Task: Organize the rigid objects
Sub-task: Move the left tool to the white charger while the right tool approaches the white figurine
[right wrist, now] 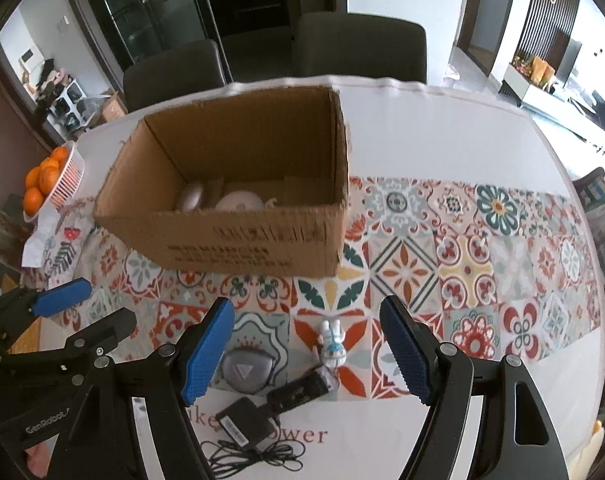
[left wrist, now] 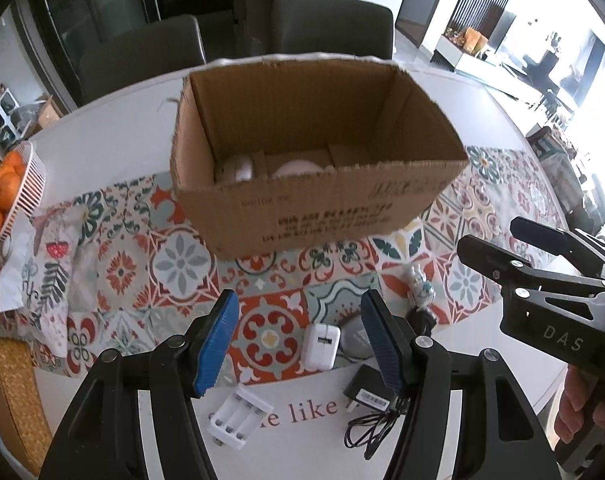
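An open cardboard box [left wrist: 302, 208] [right wrist: 238, 240] stands on the patterned runner with two pale round items inside [left wrist: 238, 168] [right wrist: 238, 200]. Near the table's front edge lie a white battery charger [left wrist: 238, 412], a white USB plug [left wrist: 321, 346], a grey rounded case [right wrist: 246, 368] [left wrist: 352, 340], a black adapter with cable [left wrist: 372, 394] [right wrist: 246, 424], a small black object [right wrist: 302, 390] and a white figurine [right wrist: 332, 344] [left wrist: 420, 284]. My left gripper [left wrist: 298, 336] is open and empty above the white plug. My right gripper [right wrist: 306, 350] is open and empty above the figurine.
A white basket of oranges [left wrist: 6, 196] [right wrist: 50, 180] stands at the far left beside a printed cloth [left wrist: 46, 276]. Two dark chairs [left wrist: 330, 24] [right wrist: 358, 48] stand behind the table. A woven mat [left wrist: 14, 392] lies at the near left edge.
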`<move>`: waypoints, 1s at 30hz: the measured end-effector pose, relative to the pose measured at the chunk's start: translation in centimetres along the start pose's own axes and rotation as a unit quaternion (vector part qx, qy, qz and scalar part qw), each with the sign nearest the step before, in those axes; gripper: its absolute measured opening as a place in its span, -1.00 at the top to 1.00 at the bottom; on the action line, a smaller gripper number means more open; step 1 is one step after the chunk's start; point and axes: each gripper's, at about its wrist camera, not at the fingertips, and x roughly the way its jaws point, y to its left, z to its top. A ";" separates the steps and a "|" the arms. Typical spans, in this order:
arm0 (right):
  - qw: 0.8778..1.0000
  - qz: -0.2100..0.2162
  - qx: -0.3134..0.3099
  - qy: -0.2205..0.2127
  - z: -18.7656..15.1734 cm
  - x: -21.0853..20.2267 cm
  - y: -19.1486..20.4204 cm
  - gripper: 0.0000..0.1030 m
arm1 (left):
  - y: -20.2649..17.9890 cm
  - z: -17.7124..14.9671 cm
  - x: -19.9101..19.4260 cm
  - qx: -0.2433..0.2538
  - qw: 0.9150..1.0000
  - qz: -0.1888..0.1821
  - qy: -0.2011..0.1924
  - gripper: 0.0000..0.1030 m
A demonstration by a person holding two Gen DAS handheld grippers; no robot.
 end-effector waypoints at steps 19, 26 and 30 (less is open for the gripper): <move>0.998 0.006 0.008 0.069 -3.5 5.2 -1.3 -0.46 | -0.6 -3.3 5.7 0.008 0.996 -0.017 0.082 -0.21; 0.995 0.009 0.013 0.095 -4.2 7.4 -1.7 -0.46 | -0.5 -4.0 7.9 0.005 0.993 -0.023 0.113 -0.21; 0.995 0.010 0.013 0.103 -4.6 8.4 -1.9 -0.46 | -0.6 -4.4 9.1 0.004 0.991 -0.034 0.132 -0.21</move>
